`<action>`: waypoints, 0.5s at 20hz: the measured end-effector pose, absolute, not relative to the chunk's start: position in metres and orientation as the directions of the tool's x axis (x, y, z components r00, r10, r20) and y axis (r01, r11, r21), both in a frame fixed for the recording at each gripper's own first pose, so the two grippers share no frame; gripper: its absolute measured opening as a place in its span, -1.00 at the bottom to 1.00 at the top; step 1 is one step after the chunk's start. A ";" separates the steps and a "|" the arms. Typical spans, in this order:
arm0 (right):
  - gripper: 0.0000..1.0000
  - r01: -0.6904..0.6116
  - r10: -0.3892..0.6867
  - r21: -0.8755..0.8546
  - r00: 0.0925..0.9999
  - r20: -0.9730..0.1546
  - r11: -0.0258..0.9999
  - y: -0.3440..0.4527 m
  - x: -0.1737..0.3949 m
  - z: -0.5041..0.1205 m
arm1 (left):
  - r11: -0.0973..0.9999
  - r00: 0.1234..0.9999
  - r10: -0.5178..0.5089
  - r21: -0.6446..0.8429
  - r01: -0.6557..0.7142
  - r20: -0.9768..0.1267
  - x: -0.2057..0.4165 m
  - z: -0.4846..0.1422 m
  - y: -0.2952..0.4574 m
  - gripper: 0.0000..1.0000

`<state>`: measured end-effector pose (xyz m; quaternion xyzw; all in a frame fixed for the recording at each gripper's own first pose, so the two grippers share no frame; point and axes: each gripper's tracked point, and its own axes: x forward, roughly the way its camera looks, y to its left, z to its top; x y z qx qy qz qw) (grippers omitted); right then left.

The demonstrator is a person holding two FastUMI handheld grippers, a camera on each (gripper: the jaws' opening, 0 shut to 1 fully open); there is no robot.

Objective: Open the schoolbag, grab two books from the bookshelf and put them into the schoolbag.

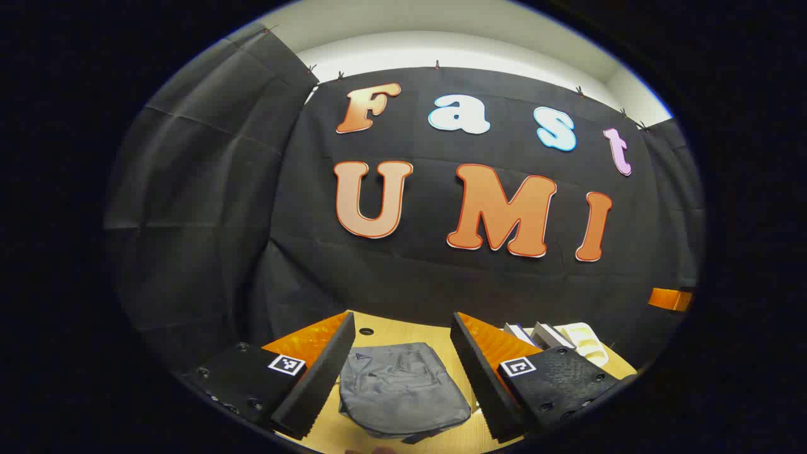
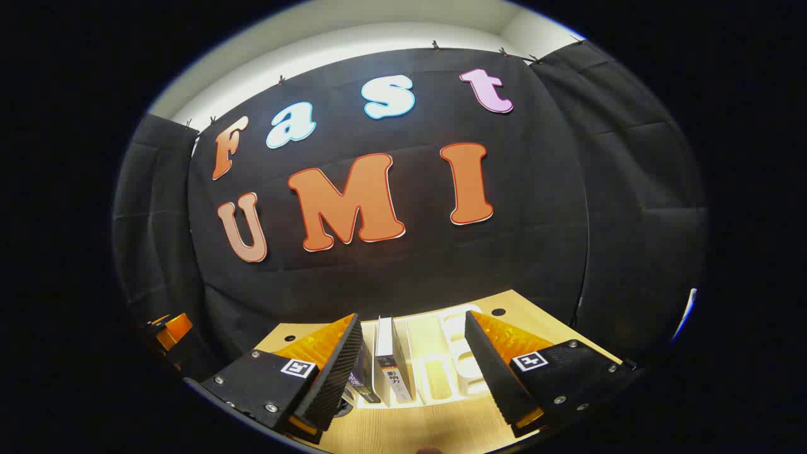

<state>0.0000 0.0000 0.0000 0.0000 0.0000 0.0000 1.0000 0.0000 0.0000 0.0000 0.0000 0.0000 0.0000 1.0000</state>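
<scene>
Both hand-held grippers, left (image 1: 403, 372) and right (image 2: 413, 366), gape wide and empty. The bag (image 1: 403, 388) looks soft and floppy: pinch its zipper pull. The books (image 2: 392, 359) are stiff: clamp the spines.

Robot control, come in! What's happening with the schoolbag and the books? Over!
Left gripper open above the schoolbag, bag flat on the table. Right gripper open, facing books upright in the bookshelf. Nothing in the way.
</scene>
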 end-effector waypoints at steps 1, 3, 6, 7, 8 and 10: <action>0.95 0.010 -0.010 -0.011 1.000 -0.001 1.000 -0.002 0.002 -0.003 | 1.000 1.000 -0.006 0.002 0.006 0.004 0.000 -0.001 -0.002 0.93; 0.94 0.002 -0.002 -0.018 1.000 -0.027 1.000 -0.001 0.003 -0.013 | 1.000 1.000 0.003 0.005 -0.003 0.009 0.000 -0.002 -0.003 0.92; 1.00 0.018 -0.018 -0.025 1.000 -0.020 1.000 -0.005 0.004 -0.008 | 1.000 0.999 -0.007 0.018 0.006 0.032 0.002 0.009 -0.013 0.92; 0.94 0.020 -0.021 -0.031 1.000 -0.015 0.999 -0.005 0.004 -0.008 | 1.000 1.000 -0.009 0.014 0.009 0.028 0.004 0.010 -0.015 0.92; 0.94 0.019 -0.020 -0.034 1.000 -0.008 0.999 -0.003 0.003 -0.008 | 1.000 0.999 -0.024 -0.007 0.025 0.026 0.004 0.012 -0.019 0.93; 1.00 0.014 -0.014 -0.034 1.000 -0.009 0.999 0.000 0.002 -0.010 | 0.999 1.000 -0.013 -0.047 0.014 0.010 0.005 0.006 -0.016 0.93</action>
